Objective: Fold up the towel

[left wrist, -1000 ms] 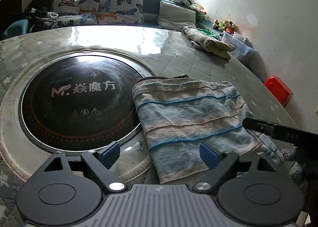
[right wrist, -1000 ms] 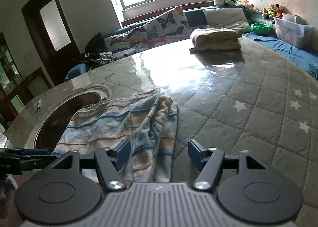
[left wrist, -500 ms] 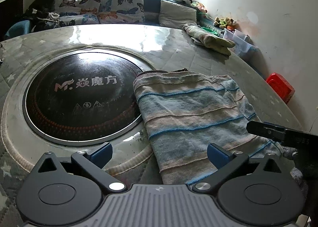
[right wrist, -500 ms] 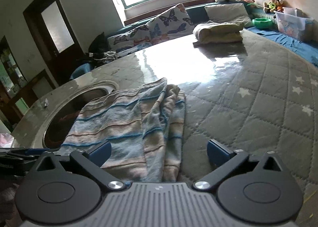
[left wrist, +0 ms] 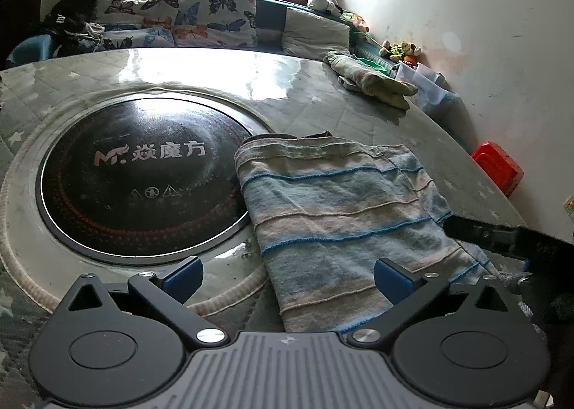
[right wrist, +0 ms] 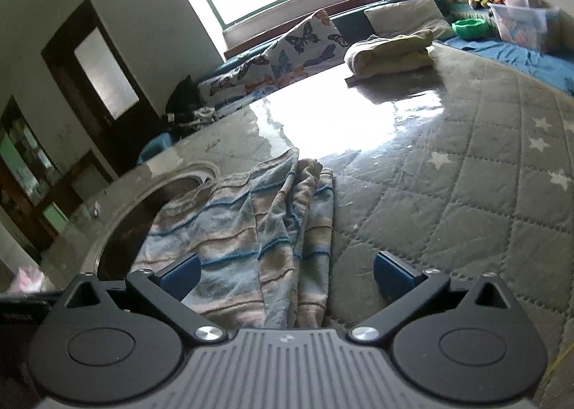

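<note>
A striped blue and beige towel (left wrist: 337, 215) lies folded on the round quilted table (left wrist: 323, 100), its left edge over the rim of the black cooktop (left wrist: 143, 176). My left gripper (left wrist: 287, 278) hovers open over the towel's near edge, nothing between its blue pads. In the right wrist view the towel (right wrist: 258, 229) shows a bunched fold along its right side. My right gripper (right wrist: 285, 274) is open above the towel's near end. The right gripper's black body (left wrist: 502, 235) enters the left wrist view from the right, at the towel's corner.
A second folded, yellowish cloth (left wrist: 369, 81) lies at the table's far edge (right wrist: 387, 54). Butterfly cushions (left wrist: 201, 20) line a bench under the window. A red box (left wrist: 498, 167) and clear plastic bins (left wrist: 427, 86) stand by the wall. A dark door (right wrist: 97, 86) is at left.
Both grippers opened wider and drew back and up from the towel. The towel stays flat on the table where it lay.
</note>
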Demonstrator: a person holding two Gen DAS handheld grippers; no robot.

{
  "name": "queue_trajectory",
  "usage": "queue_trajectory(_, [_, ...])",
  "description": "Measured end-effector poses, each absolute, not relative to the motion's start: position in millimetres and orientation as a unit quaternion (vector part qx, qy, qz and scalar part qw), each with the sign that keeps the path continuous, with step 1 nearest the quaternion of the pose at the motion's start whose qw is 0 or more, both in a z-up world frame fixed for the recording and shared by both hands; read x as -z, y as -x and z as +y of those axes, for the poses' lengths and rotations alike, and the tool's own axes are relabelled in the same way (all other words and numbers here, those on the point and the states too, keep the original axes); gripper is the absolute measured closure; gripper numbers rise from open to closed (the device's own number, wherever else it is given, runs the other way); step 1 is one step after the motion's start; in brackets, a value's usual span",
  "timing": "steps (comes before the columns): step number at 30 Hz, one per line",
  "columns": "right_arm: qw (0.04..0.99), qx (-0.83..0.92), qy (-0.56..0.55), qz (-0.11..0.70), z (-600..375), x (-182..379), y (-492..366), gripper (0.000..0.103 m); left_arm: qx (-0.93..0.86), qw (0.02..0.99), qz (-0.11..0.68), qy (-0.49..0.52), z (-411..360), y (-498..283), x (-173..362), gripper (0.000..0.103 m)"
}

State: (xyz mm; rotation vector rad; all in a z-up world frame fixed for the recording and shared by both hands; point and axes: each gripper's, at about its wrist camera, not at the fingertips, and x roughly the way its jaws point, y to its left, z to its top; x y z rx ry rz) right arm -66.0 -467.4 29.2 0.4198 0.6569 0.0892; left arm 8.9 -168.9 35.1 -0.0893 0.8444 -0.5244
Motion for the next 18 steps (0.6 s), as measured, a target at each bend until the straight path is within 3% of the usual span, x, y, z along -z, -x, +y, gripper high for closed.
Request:
queue_trajectory(7, [0.926,-0.046,-0.171,0.333,-461,-31,60,0.001,0.237,0.879,0.411,0.042,-167,-14,-32,0.0])
queue_trajectory(18, [0.923,-0.06,-0.148,0.351,-458,-36,28,0.032,0.248,0.875,0.414,0.035,-178,-26,-33,0.004])
